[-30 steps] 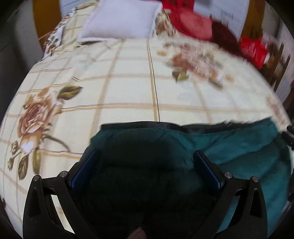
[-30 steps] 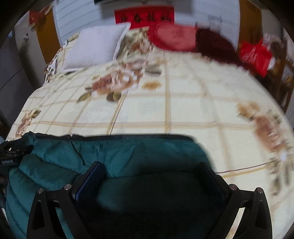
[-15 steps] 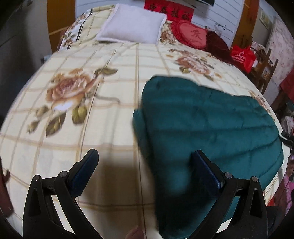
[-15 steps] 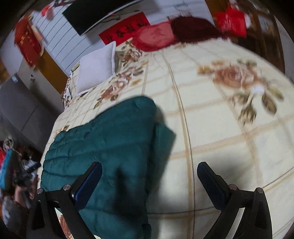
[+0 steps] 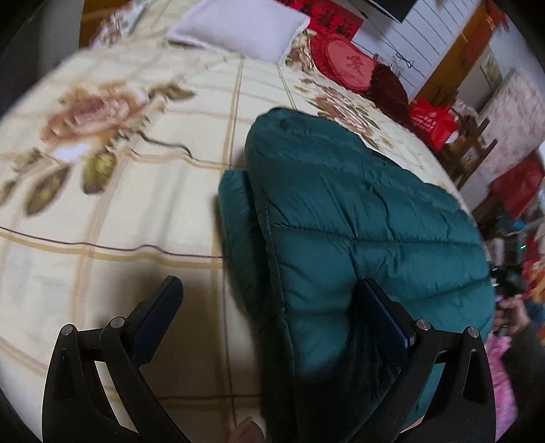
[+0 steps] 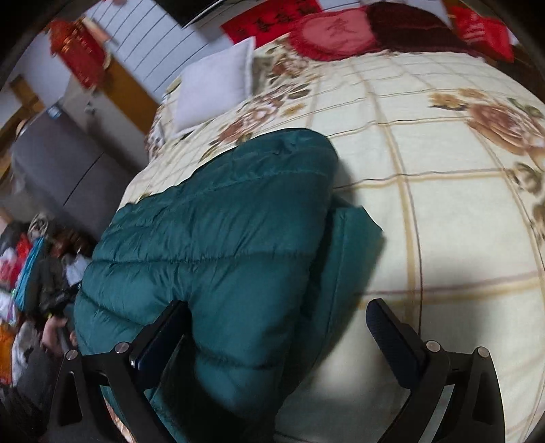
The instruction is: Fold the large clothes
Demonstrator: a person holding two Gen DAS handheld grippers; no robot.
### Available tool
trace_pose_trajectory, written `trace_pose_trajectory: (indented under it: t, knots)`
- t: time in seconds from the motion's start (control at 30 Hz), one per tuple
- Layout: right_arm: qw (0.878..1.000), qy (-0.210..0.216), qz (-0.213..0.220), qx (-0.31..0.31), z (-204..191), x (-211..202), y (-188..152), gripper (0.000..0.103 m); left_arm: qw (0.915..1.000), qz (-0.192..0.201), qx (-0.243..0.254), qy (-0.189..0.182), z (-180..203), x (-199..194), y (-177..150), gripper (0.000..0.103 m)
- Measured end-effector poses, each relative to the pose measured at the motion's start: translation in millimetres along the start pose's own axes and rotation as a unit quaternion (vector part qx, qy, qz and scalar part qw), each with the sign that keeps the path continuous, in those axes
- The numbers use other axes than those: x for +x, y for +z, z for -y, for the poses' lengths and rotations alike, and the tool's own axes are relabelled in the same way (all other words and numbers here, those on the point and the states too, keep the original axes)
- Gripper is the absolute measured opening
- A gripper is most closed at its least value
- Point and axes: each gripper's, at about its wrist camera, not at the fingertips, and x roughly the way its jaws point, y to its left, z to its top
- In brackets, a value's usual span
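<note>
Teal quilted jacket (image 5: 357,218) lying folded on floral checked bedspread (image 5: 136,211), toward near edge of bed; lower layer protruding at the fold side (visible in both wrist views). Left gripper (image 5: 272,306) above near end of jacket, fingers spread wide, grasping nothing; right-hand pad (image 5: 385,313) over the fabric, contact not determinable. Right gripper (image 6: 279,323) likewise spread wide, nothing held, straddling jacket's near corner. White pillow (image 5: 238,27) at head of bed, well apart from jacket; red round cushion (image 5: 344,64) beside it. Motion blur at margins.
</note>
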Motion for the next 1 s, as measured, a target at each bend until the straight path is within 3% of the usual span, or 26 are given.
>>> trace_pose_trajectory:
  t: [0.13,0.37,0.5,0.6,0.7,0.77,1.0]
  knots:
    - [1.0,0.025,-0.011,-0.004,5,11,16,0.103,0.9977,-0.027,-0.017,-0.06,-6,17,19,0.103]
    - [0.999,0.033,-0.002,-0.028,-7,29,28,0.1,0.9973,-0.029,0.026,-0.063,6,24,31,0.102]
    - [0.998,0.027,0.028,-0.053,-14,21,17,0.076,0.9967,0.029,0.052,-0.055,20,5,18,0.058]
    - [0.996,0.014,0.055,-0.064,-21,12,10,0.06,0.9955,0.067,0.058,-0.034,32,-8,8,0.038]
    - [0.994,0.009,0.072,-0.076,-34,3,7,0.042,0.9937,0.099,0.046,-0.024,38,-19,0,0.029]
    - [0.993,0.005,0.085,-0.076,-42,-6,8,0.037,0.9917,0.121,0.038,-0.024,42,-32,-4,0.025]
    - [0.986,-0.02,0.132,-0.098,-79,-50,25,0.03,0.9851,0.165,0.033,-0.034,64,-82,-6,0.023]
